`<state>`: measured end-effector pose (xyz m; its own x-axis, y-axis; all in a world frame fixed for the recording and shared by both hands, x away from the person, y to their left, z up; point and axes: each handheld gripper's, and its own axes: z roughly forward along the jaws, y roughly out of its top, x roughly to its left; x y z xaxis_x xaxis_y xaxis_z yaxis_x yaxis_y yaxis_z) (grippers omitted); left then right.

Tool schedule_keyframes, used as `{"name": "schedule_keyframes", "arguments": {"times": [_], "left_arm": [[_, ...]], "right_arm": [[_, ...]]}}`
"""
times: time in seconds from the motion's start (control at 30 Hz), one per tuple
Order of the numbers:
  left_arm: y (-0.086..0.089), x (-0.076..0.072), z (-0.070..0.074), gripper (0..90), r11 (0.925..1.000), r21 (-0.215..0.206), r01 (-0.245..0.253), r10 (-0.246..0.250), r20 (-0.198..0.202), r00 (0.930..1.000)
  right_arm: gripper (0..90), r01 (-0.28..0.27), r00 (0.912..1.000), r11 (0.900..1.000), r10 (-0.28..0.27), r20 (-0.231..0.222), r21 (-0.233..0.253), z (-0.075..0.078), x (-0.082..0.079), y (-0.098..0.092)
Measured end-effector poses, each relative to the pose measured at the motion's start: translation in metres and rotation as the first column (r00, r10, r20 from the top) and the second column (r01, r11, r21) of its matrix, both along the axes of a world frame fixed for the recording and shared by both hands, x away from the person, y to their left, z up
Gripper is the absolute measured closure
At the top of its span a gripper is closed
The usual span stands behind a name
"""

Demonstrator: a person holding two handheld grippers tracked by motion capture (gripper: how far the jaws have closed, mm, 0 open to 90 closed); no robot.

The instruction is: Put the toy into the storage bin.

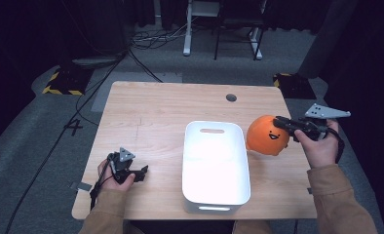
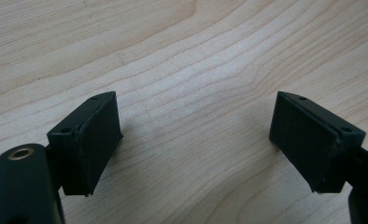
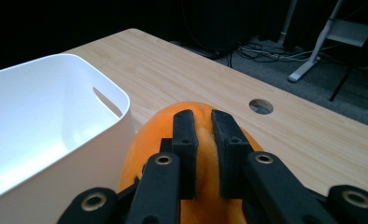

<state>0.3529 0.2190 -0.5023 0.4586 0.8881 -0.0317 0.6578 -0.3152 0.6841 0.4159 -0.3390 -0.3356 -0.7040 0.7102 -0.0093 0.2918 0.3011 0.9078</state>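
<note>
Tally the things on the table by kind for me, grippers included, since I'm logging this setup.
Orange plush toy: 1, pinched by the right gripper
White bin: 1
Grippers: 2, the right one plus the left gripper, which is open over the table
Total: 4

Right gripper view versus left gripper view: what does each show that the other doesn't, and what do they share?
Right gripper view alone: the right gripper pinching a fold of the orange plush toy, the white bin beside it, the round hole in the tabletop, and the dark floor beyond. Left gripper view alone: the left gripper, jaws wide apart with nothing between. Both share the wooden table.
</note>
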Motion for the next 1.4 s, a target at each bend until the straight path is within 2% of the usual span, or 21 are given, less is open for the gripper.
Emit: {"name": "schedule_keyframes", "arguments": {"times": [0.77,1.07,1.2,1.4], "left_arm": [[0.000,0.000,0.000,16.8,1.0000,0.000,0.000,0.000,0.000,1.0000],[0.000,0.000,0.000,16.6,1.0000,-0.001,-0.003,0.003,0.000,1.0000],[0.000,0.000,0.000,16.6,1.0000,-0.001,-0.003,0.003,0.001,1.0000],[0.000,0.000,0.000,16.6,1.0000,-0.001,-0.002,0.002,0.003,1.0000]], "right_arm": [[80.9,-0.068,0.9953,0.998,0.068,0.069,0.003,0.052,-0.018,0.006],[80.9,-0.113,0.9888,0.994,0.113,0.098,-0.002,0.068,-0.022,0.021],[80.9,-0.119,0.9888,0.993,0.118,0.091,0.007,0.073,-0.023,0.031],[80.8,-0.158,0.9830,0.987,0.156,0.097,0.008,0.080,-0.023,0.047]]}}
